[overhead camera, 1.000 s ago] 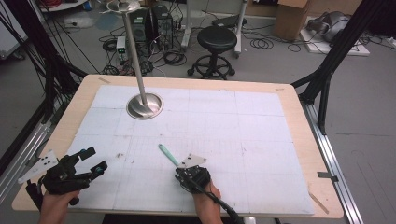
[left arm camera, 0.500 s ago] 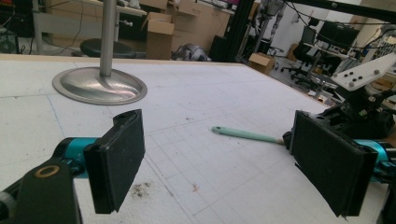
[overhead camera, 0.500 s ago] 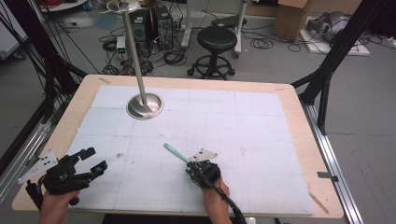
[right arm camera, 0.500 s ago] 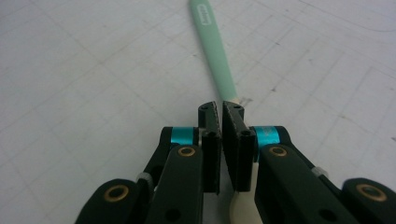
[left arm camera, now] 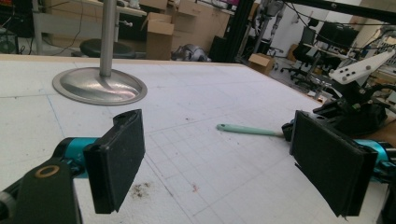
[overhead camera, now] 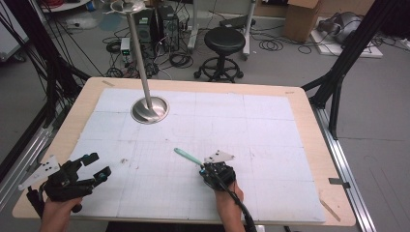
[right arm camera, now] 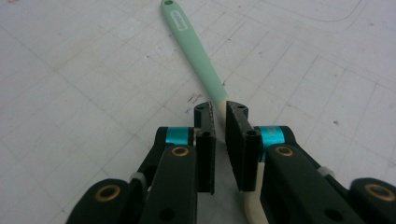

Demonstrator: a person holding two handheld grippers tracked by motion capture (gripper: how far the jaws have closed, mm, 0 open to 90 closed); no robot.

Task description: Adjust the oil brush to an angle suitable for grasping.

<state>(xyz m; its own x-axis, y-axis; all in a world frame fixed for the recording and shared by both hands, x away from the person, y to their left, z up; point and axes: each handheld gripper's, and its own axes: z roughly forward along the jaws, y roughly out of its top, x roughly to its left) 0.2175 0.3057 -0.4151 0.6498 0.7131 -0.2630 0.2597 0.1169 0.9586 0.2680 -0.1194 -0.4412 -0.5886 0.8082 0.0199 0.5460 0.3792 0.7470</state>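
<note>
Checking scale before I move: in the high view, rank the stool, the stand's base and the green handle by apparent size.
1. Stool, largest, though farthest back.
2. Stand's base.
3. Green handle, thinnest, partly hidden by the right gripper.

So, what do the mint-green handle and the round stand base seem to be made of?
The mint-green handle looks like matte plastic: even pastel colour, soft sheen, a moulded hole at its end. The round stand base looks like brushed or polished metal, perhaps steel: silver, with streaky reflections. I cannot be sure of either.
</note>
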